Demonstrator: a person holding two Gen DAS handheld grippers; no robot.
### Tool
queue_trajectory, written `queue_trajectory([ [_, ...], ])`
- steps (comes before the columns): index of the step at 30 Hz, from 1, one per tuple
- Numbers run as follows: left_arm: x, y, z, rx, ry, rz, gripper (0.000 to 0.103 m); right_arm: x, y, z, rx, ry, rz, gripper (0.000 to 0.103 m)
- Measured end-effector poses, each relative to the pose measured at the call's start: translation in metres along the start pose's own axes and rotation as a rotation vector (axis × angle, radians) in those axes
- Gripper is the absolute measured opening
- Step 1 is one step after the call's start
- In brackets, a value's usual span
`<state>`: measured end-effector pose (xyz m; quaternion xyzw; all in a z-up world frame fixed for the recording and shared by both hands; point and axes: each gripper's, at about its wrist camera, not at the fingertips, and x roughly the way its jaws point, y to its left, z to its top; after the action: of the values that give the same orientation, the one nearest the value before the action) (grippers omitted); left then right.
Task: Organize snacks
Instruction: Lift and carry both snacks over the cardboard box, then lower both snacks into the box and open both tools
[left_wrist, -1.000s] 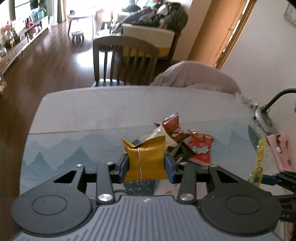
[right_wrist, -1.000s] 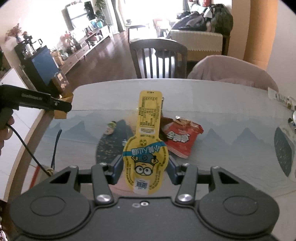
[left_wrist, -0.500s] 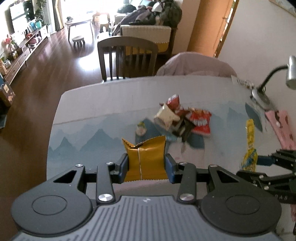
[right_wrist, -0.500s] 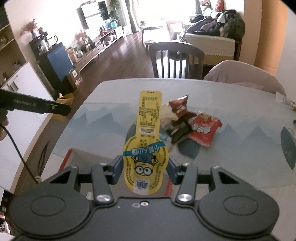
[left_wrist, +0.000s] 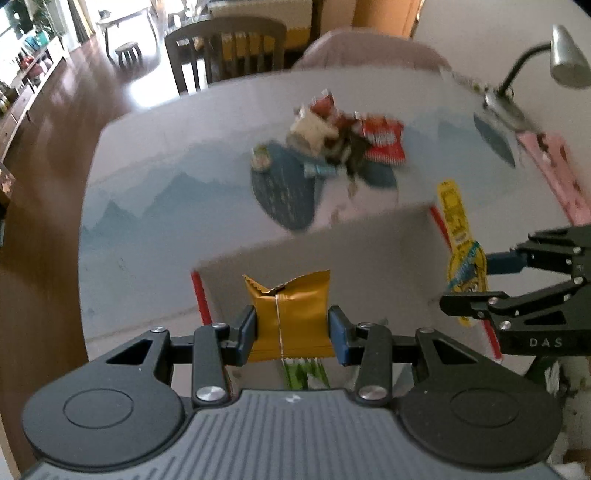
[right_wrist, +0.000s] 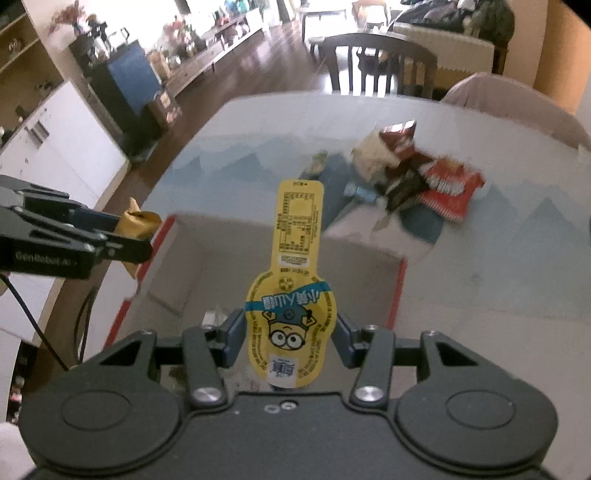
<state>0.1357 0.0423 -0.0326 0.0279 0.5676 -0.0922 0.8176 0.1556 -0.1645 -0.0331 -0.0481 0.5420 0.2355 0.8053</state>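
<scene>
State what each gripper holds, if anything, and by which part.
The left gripper clamps the gold packet by its lower side edges. The right gripper clamps the yellow minion packet across its wide rounded end.

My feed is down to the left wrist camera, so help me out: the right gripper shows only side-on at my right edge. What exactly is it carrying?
Observer: The right gripper is shut on a yellow cartoon-face packet with a long printed tab pointing away from the camera.
Operator: Is that packet over the box?
Observer: Yes, the open red-edged box lies below and ahead of it, interior showing.
Operator: How does my left gripper look from there?
Observer: The left gripper sits by the box's left edge, holding the gold packet.
Operator: Anything inside the box?
Observer: Too blurred to tell in that view.
</scene>
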Motion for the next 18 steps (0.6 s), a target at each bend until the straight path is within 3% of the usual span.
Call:
queue_trajectory([
  [12, 0.054, -0.012, -0.024, 0.012, 0.127, -0.003, 0.041, 0.054, 0.025, -0.04, -0.014, 0.17, 0.021, 0.049],
  [18, 0.077, -0.012, -0.027, 0.003, 0.17, 0.02, 0.041, 0.072, 0.031, -0.049, -0.003, 0.208, 0.018, 0.049],
])
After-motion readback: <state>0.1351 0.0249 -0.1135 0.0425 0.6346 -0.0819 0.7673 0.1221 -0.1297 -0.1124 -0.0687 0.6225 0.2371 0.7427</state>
